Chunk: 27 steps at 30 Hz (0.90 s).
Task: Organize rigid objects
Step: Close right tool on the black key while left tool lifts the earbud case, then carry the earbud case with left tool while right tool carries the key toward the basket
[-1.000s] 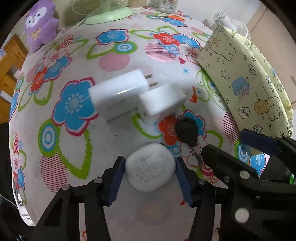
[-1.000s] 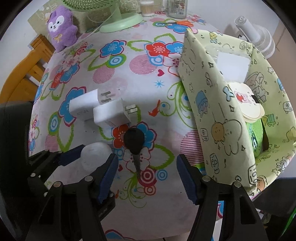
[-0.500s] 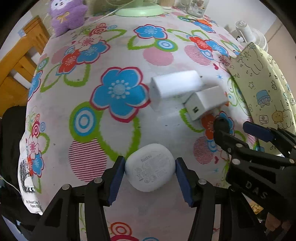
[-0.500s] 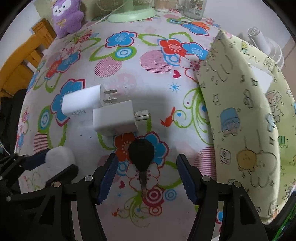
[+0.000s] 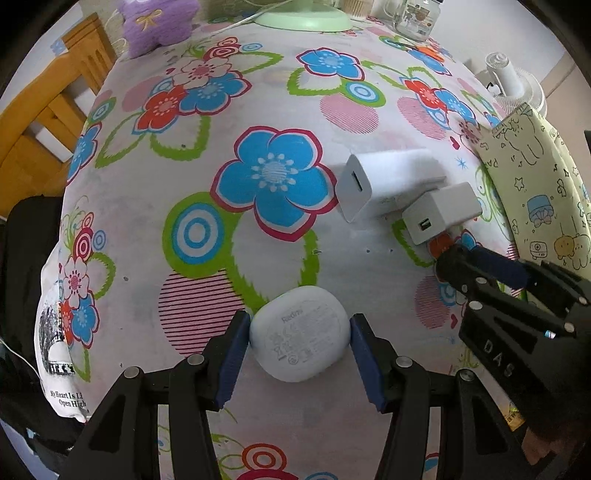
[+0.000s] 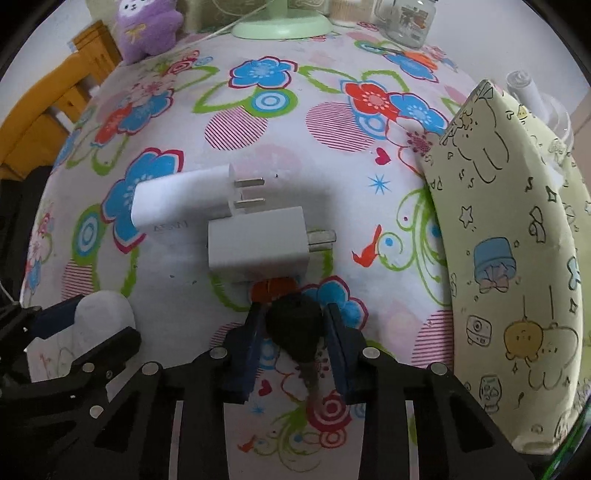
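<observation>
My left gripper (image 5: 300, 334) is shut on a white earbud case (image 5: 300, 332), which also shows at the left of the right wrist view (image 6: 101, 314). My right gripper (image 6: 293, 325) is closed around the black head of a key (image 6: 293, 326) that lies on the flowered tablecloth; its blade points toward me. Two white chargers lie just beyond it: a larger one (image 6: 181, 197) and a smaller one (image 6: 258, 243). In the left wrist view they show as the larger charger (image 5: 384, 184) and the smaller charger (image 5: 441, 212).
A pale yellow cartoon-print storage box (image 6: 509, 258) stands at the right, also in the left wrist view (image 5: 543, 192). A purple plush toy (image 6: 147, 26), a green fan base (image 6: 282, 24) and a glass jar (image 6: 404, 20) stand at the far edge. A wooden chair (image 5: 40, 122) is on the left.
My right gripper has moved forward over the key and closed its fingers around the black head. My left gripper, holding the earbud case, has shifted left.
</observation>
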### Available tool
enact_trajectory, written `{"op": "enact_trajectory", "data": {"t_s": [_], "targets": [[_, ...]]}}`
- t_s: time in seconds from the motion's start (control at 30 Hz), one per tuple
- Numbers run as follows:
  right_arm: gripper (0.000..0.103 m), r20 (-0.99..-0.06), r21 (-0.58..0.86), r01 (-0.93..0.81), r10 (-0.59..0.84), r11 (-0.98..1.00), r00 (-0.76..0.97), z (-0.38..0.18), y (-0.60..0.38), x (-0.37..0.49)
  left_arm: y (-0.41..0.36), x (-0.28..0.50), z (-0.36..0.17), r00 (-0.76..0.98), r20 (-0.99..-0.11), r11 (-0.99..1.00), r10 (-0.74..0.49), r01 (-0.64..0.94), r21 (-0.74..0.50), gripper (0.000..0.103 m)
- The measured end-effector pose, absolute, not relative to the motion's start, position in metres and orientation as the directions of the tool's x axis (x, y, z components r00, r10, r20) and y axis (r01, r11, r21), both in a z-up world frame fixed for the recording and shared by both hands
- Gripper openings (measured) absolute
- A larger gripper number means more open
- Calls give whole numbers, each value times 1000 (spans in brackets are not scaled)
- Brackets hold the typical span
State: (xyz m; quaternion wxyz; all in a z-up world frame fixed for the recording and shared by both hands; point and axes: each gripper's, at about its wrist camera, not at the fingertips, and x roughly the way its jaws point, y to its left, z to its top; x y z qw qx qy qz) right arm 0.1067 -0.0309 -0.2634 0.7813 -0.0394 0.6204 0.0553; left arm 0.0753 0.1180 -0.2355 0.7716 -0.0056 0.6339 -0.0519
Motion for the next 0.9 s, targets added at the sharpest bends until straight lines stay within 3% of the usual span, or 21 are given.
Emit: {"op": "enact_trajectory", "data": {"t_s": [0.17, 0.9], "targets": [[35, -984, 45, -120, 65, 992, 168, -262, -31, 110, 112, 81, -231, 196, -976, 994, -93, 67, -82, 57], [35, -960, 72, -172, 115, 982, 256, -190, -25, 84, 90, 79, -174, 326, -944, 996, -50, 87, -22, 57]]}}
